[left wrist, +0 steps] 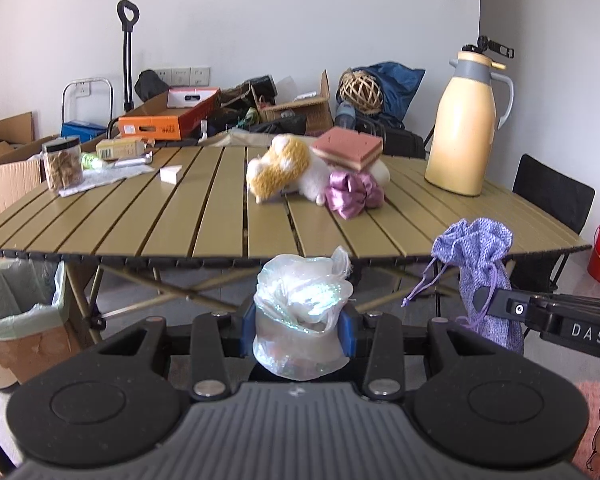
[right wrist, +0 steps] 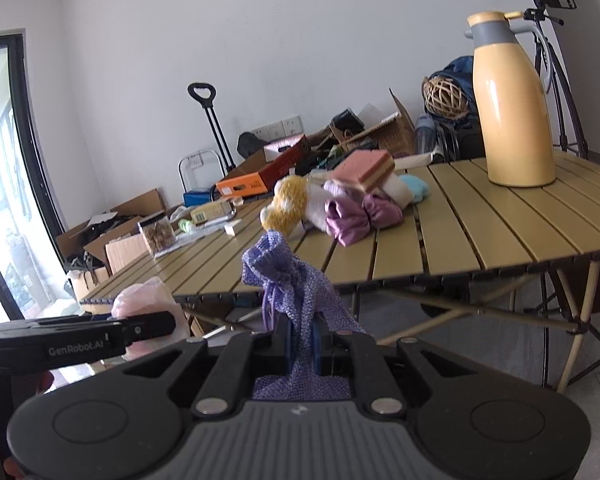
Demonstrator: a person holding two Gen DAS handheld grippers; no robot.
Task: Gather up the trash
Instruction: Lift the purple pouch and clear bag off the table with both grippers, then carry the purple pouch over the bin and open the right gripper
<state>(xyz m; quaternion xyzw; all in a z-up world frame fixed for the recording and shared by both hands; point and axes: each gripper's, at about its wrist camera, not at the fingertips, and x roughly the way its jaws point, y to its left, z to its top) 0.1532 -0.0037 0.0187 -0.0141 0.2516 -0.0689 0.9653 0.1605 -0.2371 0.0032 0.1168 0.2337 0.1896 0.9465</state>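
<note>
Presently held, item one: a crumpled clear plastic bag, pinched between the blue pads of the left gripper, whose jaws stand only narrowly apart and press on the bag from both sides; the bag bulges above and below the pads.

Item two: a lilac knitted drawstring pouch, clamped in the right gripper, jaws drawn fully together on the cloth; its gathered neck stands above the fingers, its cord hangs loose to one side.

Beyond and above both grippers: a slatted olive surface, its near edge just ahead of the held items.

On the surface, ahead of the left gripper: a plush toy, yellow and white, lying on its side; a pink sponge block resting on top of it; a purple ribbon bundle touching the toy.

Ahead and to the right: a tall yellow thermos jug, upright.

Ahead and to the left: a jar with a dark lid and a small white box.

Below the surface, left of the left gripper: a lined bin on the floor.
</note>
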